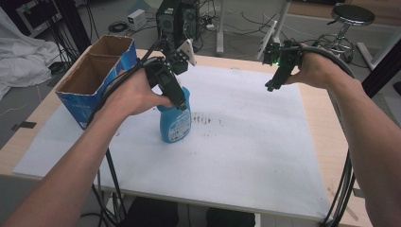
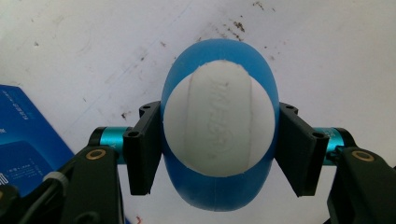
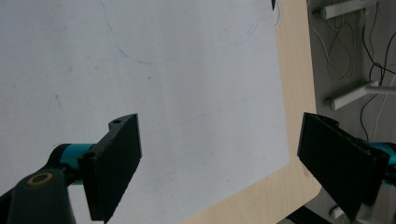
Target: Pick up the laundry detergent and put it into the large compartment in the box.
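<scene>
A blue bottle (image 1: 175, 122) with a white cap (image 2: 218, 125) stands upright on the white sheet (image 1: 246, 142), left of the table's middle. My left gripper (image 1: 176, 97) comes down on it from above and is shut on its top; in the left gripper view both black jaws press the bottle's (image 2: 219, 186) sides. My right gripper (image 1: 276, 78) hangs in the air over the sheet's far right part. It is open, and in the right gripper view nothing but the white sheet (image 3: 187, 93) lies between its wide-apart jaws.
An open blue cardboard box (image 1: 97, 78) stands at the table's left edge, close to the bottle. Dark smudges (image 1: 205, 120) mark the sheet beside the bottle. The wooden table edge (image 3: 289, 140) runs right of the sheet. A stool (image 1: 352, 16) and computers (image 1: 178, 19) stand beyond the table.
</scene>
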`<state>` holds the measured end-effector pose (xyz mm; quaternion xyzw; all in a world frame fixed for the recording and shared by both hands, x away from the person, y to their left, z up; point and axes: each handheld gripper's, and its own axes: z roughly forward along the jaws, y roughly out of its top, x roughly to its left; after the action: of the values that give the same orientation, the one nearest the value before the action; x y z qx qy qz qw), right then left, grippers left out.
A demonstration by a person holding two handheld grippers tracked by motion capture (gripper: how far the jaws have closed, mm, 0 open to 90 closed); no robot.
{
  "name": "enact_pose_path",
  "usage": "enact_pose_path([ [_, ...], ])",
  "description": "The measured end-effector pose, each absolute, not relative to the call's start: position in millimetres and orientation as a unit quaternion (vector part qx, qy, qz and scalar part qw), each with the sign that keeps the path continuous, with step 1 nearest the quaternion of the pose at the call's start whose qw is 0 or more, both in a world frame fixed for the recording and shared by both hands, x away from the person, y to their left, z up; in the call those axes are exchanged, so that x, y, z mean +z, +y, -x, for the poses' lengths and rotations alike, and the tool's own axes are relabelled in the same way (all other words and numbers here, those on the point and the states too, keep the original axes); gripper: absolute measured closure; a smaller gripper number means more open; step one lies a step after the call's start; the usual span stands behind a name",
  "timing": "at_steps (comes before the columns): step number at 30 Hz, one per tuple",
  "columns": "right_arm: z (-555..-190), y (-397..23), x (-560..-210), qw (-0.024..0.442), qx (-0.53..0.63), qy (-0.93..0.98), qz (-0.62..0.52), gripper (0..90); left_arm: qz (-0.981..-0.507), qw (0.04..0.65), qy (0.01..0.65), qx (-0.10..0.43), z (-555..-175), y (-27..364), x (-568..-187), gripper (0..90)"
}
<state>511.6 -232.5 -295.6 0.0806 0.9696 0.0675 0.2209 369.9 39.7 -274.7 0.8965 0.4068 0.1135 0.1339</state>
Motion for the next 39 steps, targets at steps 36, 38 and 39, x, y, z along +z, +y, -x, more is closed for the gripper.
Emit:
enact_pose_path([
  [36,-510.4,-235.5,-297.1,0.221,0.064,0.970,-0.079,12.9,-0.920,0.132,0.360,0.086,-374.6,40.5,-248.9,38.7],
  [38,-509.9,-235.8,-297.4,0.220,0.062,0.970,-0.084,12.9,-0.921,0.133,0.357,0.085,-375.9,41.9,-241.2,38.7],
  [39,-510.1,-235.9,-297.5,0.220,0.063,0.970,-0.082,12.9,-0.921,0.132,0.357,0.085,-376.5,42.3,-237.3,38.7],
])
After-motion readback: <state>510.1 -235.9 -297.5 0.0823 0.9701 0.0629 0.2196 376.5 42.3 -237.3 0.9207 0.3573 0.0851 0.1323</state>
